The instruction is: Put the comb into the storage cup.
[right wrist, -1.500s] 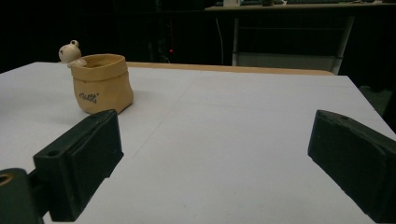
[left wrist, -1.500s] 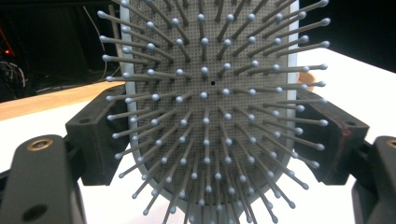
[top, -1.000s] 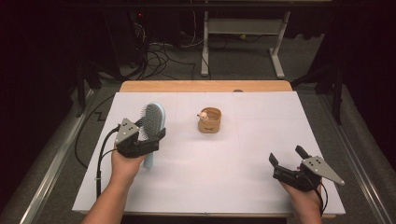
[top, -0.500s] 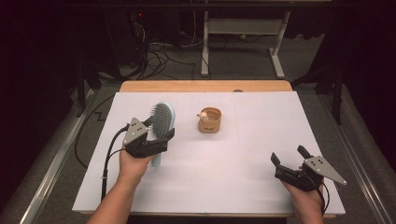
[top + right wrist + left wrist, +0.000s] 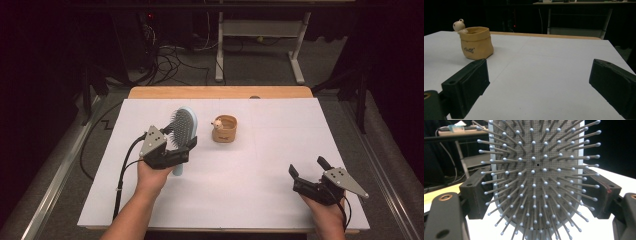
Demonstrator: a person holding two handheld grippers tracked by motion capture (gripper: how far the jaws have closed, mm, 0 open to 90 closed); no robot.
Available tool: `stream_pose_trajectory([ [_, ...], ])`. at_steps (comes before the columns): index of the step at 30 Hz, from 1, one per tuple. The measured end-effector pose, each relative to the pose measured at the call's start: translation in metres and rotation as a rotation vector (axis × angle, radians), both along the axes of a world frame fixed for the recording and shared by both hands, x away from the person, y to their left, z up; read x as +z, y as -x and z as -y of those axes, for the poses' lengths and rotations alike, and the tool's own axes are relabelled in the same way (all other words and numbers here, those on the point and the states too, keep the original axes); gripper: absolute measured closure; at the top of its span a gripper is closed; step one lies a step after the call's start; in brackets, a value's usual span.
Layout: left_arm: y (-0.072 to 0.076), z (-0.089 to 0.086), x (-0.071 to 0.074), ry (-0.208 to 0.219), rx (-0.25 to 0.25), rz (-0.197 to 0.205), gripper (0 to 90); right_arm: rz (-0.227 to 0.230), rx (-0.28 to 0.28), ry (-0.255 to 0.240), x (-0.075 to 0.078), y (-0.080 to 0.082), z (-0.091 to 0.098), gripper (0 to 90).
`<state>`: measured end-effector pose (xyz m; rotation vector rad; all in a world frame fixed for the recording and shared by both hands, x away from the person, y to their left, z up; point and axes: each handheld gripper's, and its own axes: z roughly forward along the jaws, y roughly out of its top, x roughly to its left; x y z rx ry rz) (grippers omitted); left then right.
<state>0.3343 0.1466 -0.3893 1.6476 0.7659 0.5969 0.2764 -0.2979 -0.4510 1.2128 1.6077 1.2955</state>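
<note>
Pale-blue plastic, the hairbrush (image 5: 183, 126) stands upright at the left, clear of the white table (image 5: 260, 200), with the left gripper (image 5: 186, 148) clamped across it just below the bristles. It looks light and stiff; the rim is the sensible place to grip, not the springy pins. Right of it sits a tan pot (image 5: 224, 129), a small figure on its rim, contents hidden. At the near right, the right gripper (image 5: 307, 171) holds its fingers apart on nothing.

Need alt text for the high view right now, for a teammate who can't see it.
The left gripper holds a pale blue hairbrush upright above the white table, beside a small tan pot. The right gripper waits open near the table's front right corner.
</note>
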Motion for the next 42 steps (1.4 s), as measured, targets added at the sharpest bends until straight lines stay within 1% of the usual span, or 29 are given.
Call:
stream_pose_trajectory([
  [4,0.002,0.008,0.002,0.016,-0.025,0.009,19.8,-0.006,-0.001,0.003,-0.001,0.001,-0.001,3.2],
  [8,0.004,0.014,0.003,0.023,-0.054,0.018,19.8,-0.013,-0.006,0.010,-0.002,0.001,-0.003,3.2],
  [11,0.007,0.016,0.004,0.011,-0.067,0.036,19.8,-0.010,-0.007,0.018,-0.002,0.002,-0.005,3.2],
  [13,0.008,0.017,0.003,0.011,-0.075,0.035,19.8,-0.012,-0.006,0.022,-0.002,0.003,-0.007,3.2],
  [17,0.011,0.020,0.001,-0.006,-0.089,0.042,19.8,-0.021,-0.002,0.031,-0.004,0.002,-0.010,3.2],
  [20,0.013,0.023,-0.002,-0.003,-0.102,0.030,19.8,-0.022,0.000,0.032,-0.004,0.001,-0.011,3.2],
  [23,0.015,0.026,-0.004,-0.015,-0.105,0.034,19.8,-0.023,0.005,0.030,-0.004,0.001,-0.011,3.2],
  [27,0.016,0.030,-0.006,-0.009,-0.115,0.028,19.8,-0.029,0.015,0.032,-0.006,0.000,-0.012,3.2],
  [29,0.018,0.033,-0.006,-0.023,-0.116,0.033,19.8,-0.034,0.021,0.034,-0.008,0.000,-0.013,3.2],
  [34,0.021,0.038,-0.009,-0.040,-0.126,0.035,19.8,-0.032,0.036,0.040,-0.008,0.000,-0.015,3.2],
  [39,0.026,0.038,-0.011,-0.040,-0.128,0.043,19.8,-0.034,0.052,0.054,-0.007,0.001,-0.021,3.2],
  [42,0.027,0.037,-0.011,-0.052,-0.122,0.053,19.8,-0.034,0.064,0.060,-0.008,0.001,-0.025,3.2],
])
